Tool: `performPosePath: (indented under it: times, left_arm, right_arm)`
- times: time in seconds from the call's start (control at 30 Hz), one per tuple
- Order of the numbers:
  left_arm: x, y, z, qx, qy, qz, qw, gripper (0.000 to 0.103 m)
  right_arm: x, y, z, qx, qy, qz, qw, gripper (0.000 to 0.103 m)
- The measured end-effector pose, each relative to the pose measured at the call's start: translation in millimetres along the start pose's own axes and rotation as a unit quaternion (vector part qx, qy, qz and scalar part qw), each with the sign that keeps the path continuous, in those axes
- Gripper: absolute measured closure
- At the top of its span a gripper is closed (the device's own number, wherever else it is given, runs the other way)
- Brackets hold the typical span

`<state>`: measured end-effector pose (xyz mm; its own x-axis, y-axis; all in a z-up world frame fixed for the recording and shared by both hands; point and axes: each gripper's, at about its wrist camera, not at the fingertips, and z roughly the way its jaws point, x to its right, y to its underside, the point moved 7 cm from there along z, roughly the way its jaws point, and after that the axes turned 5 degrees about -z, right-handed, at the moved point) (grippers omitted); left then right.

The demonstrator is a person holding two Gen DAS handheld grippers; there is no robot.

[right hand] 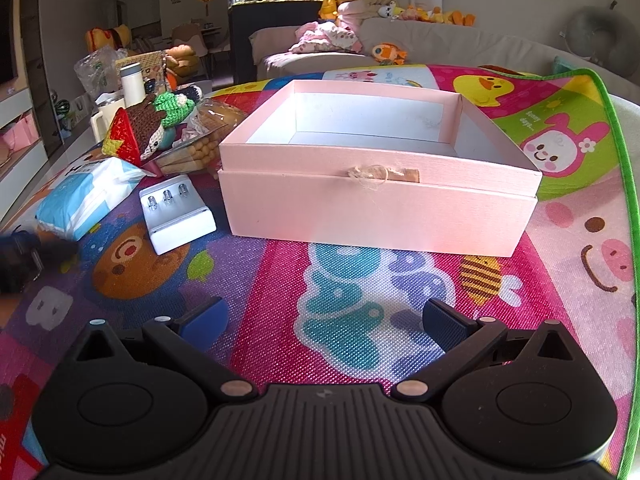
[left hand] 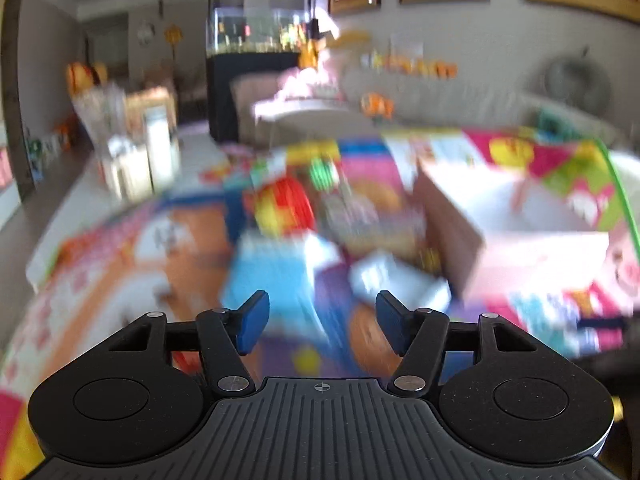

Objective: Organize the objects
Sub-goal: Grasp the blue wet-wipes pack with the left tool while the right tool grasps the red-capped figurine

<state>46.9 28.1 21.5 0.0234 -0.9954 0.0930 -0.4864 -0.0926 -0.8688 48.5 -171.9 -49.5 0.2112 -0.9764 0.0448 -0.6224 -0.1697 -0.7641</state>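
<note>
Right wrist view is showing the white rectangular plastic battery charger [right hand: 176,216] lying far-left of the released right tongs [right hand: 326,326], beside the open pink cardboard box [right hand: 376,204], long axis running near-to-far, nearer the empty, parted left tongs [left hand: 322,322].

The left wrist view is smeared by motion blur: the pile of objects [left hand: 304,216] on the play mat [left hand: 120,264] reads only as patches of red, yellow, blue and white, and the pink box [left hand: 520,232] near the mat's right edge has no sharp outline. In the right wrist view a dark blurred shape [right hand: 24,258] is cut off by the left edge and cannot be identified. There the box's near wall [right hand: 376,216] hides most of its floor.
</note>
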Motion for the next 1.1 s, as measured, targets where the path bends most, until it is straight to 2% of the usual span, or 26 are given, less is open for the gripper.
performPosePath:
  times: [0.07,0.17,0.2,0.23,0.4,0.43,0.53,0.67,0.77,0.87,0.9,1.0,1.1]
  left_arm:
    - [-9,-15,16,-0.002,0.006,-0.007,1.0,0.038]
    - [-20,-16,65,-0.07,-0.016,-0.007,0.9974,0.038]
    - [-25,-15,77,-0.082,-0.026,-0.008,0.9963,0.034]
    - [-28,-15,87,-0.085,-0.041,-0.002,0.9955,0.035]
    - [-48,-6,110,-0.146,-0.007,-0.052,0.9879,0.039]
    - [-51,-6,107,-0.139,0.0,-0.056,0.9888,0.046]
    - [-62,-11,83,-0.118,0.032,-0.081,0.9892,0.047]
    - [-85,-28,23,-0.05,0.062,-0.105,0.9913,0.047]
    - [-112,-29,-21,-0.018,0.042,-0.115,0.9923,0.047]
    - [-139,-15,-47,-0.019,0.002,-0.119,0.9927,0.047]
    - [-146,-9,-53,-0.022,-0.008,-0.122,0.9923,0.047]
    - [-171,5,-67,-0.028,-0.032,-0.151,0.9876,0.047]
    - [-194,8,-75,-0.02,-0.048,-0.182,0.9819,0.047]
  right_arm:
    - [0,0,0,-0.002,-0.002,-0.005,1.0,0.0]
    - [0,-1,0,-0.009,-0.006,-0.01,1.0,0.0]
    - [0,-1,0,-0.012,-0.009,-0.013,1.0,0.0]
    - [0,-1,0,-0.016,-0.012,-0.017,1.0,0.0]
    - [0,-1,-1,-0.026,-0.023,-0.029,0.999,0.0]
    - [0,-2,0,-0.028,-0.021,-0.029,0.999,0.0]
    - [-1,-3,1,-0.037,-0.019,-0.026,0.999,0.0]
    - [-2,-4,2,-0.037,-0.015,-0.029,0.999,0.0]
    - [-4,-4,3,-0.04,-0.009,-0.023,0.999,0.0]
    - [-8,-6,3,-0.043,-0.002,-0.016,0.999,0.0]
    - [-13,-9,3,-0.047,-0.013,-0.014,0.999,0.0]
    - [-55,-21,-8,-0.031,-0.106,-0.041,0.993,0.0]
    - [-126,-43,-29,0.015,-0.191,-0.119,0.974,0.0]
